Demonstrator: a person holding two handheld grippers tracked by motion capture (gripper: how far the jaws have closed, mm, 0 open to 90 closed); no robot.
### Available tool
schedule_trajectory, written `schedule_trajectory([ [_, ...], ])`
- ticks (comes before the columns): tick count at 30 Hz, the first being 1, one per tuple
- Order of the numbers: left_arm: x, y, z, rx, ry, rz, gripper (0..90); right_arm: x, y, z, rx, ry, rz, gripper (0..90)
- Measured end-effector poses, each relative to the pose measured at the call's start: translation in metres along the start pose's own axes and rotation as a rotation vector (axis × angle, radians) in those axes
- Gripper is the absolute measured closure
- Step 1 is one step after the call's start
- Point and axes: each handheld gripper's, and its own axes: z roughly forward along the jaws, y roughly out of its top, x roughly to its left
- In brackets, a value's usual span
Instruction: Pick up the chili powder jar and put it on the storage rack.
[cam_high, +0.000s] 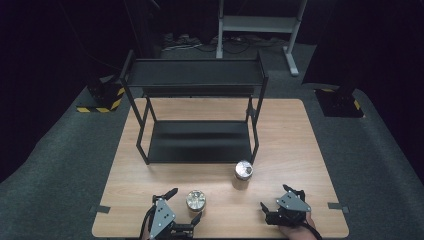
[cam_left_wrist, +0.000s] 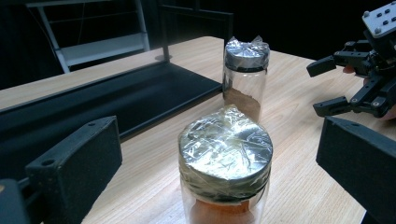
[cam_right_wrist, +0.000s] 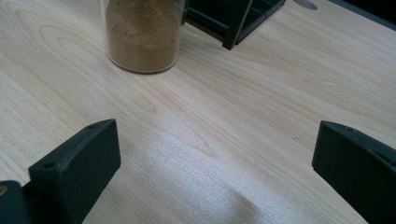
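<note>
A: Your left gripper (cam_high: 186, 206) sits at the near edge of the light wooden table (cam_high: 300, 145), jaws spread wide w/ the short glass jar of orange powder under a foil-wrapped lid (cam_high: 196, 200) between them, not touching.

B: And the right gripper (cam_high: 275, 199)?

A: Released too, jaws apart over bare wood, holding nothing. The taller glass jar of brown powder w/ a foil-covered cap (cam_high: 243, 174) stands ahead of it, just beside the front right leg of the black metal two-tier shelf rack (cam_high: 195, 95).

B: Both jars upright?

A: Yes, well apart from each other.
</note>
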Motion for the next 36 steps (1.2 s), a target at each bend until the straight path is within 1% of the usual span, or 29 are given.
schedule_trajectory([
  [7,0.000,-0.002,0.008,0.018,-0.009,0.010,0.3,0.000,0.000,0.000,0.001,0.001,0.002,0.2],
  [14,0.002,-0.005,0.015,0.033,-0.006,-0.005,0.3,-0.002,0.000,0.000,0.004,0.004,0.011,0.2],
  [18,0.004,-0.006,0.019,0.046,-0.018,-0.017,0.9,-0.002,0.000,0.000,0.001,0.004,0.010,0.2],
  [23,0.005,-0.010,0.025,0.054,-0.023,-0.026,8.6,-0.002,0.000,0.000,0.003,0.005,0.011,0.2],
  [24,0.005,-0.011,0.026,0.055,-0.019,-0.026,8.6,-0.002,0.000,0.000,0.003,0.005,0.011,0.2],
  [26,0.006,-0.013,0.026,0.050,-0.018,-0.032,13.7,-0.002,0.000,0.000,0.002,0.005,0.013,0.3],
  [28,0.008,-0.016,0.027,0.044,-0.021,-0.044,16.5,-0.002,0.000,0.000,0.001,0.005,0.014,0.3],
  [29,0.011,-0.017,0.027,0.042,-0.031,-0.052,18.2,-0.002,0.000,0.000,0.001,0.005,0.014,0.2],
  [30,0.011,-0.017,0.027,0.042,-0.031,-0.052,20.2,-0.002,0.000,0.000,0.000,0.006,0.013,0.2],
  [31,0.013,-0.018,0.027,0.041,-0.043,-0.061,21.5,-0.002,0.000,0.000,0.001,0.006,0.015,0.2],
  [32,0.014,-0.019,0.027,0.039,-0.049,-0.067,21.5,-0.002,0.000,0.000,0.001,0.006,0.015,0.2],
  [34,0.017,-0.020,0.027,0.033,-0.066,-0.067,24.7,-0.002,0.000,0.000,0.001,0.005,0.015,0.2],
  [36,0.016,-0.020,0.026,0.029,-0.072,-0.059,31.2,-0.002,0.000,0.000,0.000,0.006,0.013,0.3],
])
